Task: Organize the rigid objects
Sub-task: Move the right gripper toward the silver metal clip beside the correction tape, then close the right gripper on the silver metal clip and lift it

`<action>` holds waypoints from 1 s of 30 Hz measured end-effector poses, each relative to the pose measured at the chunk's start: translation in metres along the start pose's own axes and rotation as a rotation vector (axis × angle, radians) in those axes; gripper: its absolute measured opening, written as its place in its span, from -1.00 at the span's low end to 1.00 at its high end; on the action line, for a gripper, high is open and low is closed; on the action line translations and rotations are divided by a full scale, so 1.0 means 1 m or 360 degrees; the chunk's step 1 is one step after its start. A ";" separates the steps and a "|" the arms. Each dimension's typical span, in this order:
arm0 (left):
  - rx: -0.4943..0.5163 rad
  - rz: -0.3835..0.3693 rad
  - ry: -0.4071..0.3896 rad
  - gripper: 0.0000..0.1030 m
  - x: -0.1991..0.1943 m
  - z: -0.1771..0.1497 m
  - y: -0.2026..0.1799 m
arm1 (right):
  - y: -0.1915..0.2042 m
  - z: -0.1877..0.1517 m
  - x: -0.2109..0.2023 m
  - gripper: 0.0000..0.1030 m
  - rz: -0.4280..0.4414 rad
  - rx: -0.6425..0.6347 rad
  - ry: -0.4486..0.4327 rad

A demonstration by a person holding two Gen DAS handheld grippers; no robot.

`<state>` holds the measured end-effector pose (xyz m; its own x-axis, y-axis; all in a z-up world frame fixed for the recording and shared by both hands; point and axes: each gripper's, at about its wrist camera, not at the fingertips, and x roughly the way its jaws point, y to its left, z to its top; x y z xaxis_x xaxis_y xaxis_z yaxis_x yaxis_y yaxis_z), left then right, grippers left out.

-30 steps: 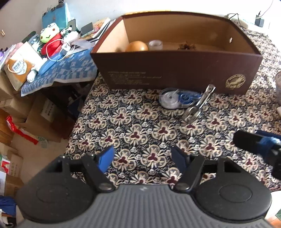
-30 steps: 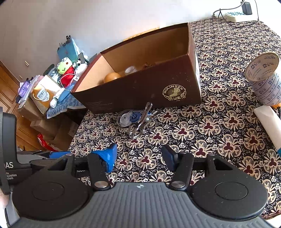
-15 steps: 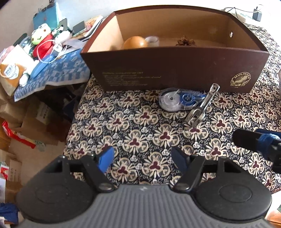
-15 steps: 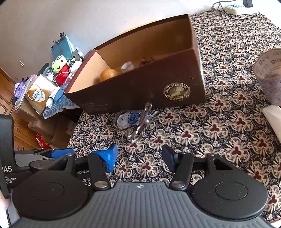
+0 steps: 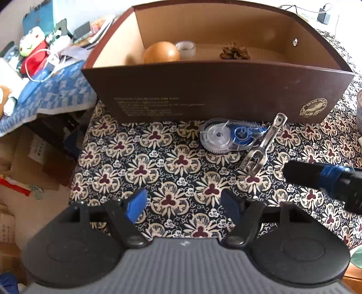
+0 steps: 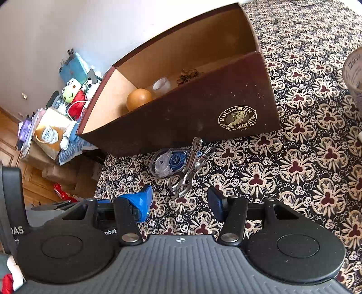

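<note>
A clear and blue correction-tape dispenser [image 5: 230, 134] [image 6: 168, 161] lies on the patterned tablecloth in front of a brown cardboard box [image 5: 215, 90] [image 6: 181, 117]. A shiny metal clip [image 5: 263, 143] [image 6: 190, 168] lies against its right side. Inside the box sit an orange ball [image 5: 161, 52] [image 6: 138, 98], a small white roll [image 5: 186, 48] [image 6: 161, 85] and a pine cone [image 5: 235, 51] [image 6: 187, 74]. My left gripper [image 5: 184, 202] hangs open over the cloth, short of the dispenser. My right gripper [image 6: 179, 201] is open too, its fingers just short of the clip; one finger [image 5: 316, 175] shows in the left wrist view.
Left of the table stands a cluttered side surface with plush toys [image 5: 31, 48] [image 6: 72, 92], a blue cloth [image 5: 52, 95] and bags. Cardboard boxes [image 5: 27, 158] sit on the floor below. A printed paper roll [image 6: 354, 74] stands at the right edge, and a power strip [image 5: 321, 15] lies behind the box.
Both grippers have moved closer to the box, the dispenser and the clip, which now look larger. Both stay open with nothing between their fingers.
</note>
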<state>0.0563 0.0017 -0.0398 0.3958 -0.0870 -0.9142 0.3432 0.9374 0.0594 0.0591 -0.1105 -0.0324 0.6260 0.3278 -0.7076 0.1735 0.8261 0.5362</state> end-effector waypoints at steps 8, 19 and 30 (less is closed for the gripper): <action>0.0008 0.0002 -0.0019 0.42 0.008 0.009 0.018 | 0.012 0.001 0.013 -0.25 0.0034 0.0011 0.0020; 0.0054 -0.0007 -0.0008 0.42 0.021 0.015 0.043 | 0.024 -0.001 0.027 -0.25 0.0067 0.0080 -0.0030; 0.0083 -0.0027 -0.0011 0.42 0.028 0.027 0.049 | 0.014 0.009 0.024 -0.28 0.0070 0.0130 -0.0073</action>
<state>0.1076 0.0363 -0.0515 0.3957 -0.1053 -0.9123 0.3936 0.9170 0.0648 0.0833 -0.0949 -0.0382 0.6681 0.3403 -0.6617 0.2050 0.7706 0.6034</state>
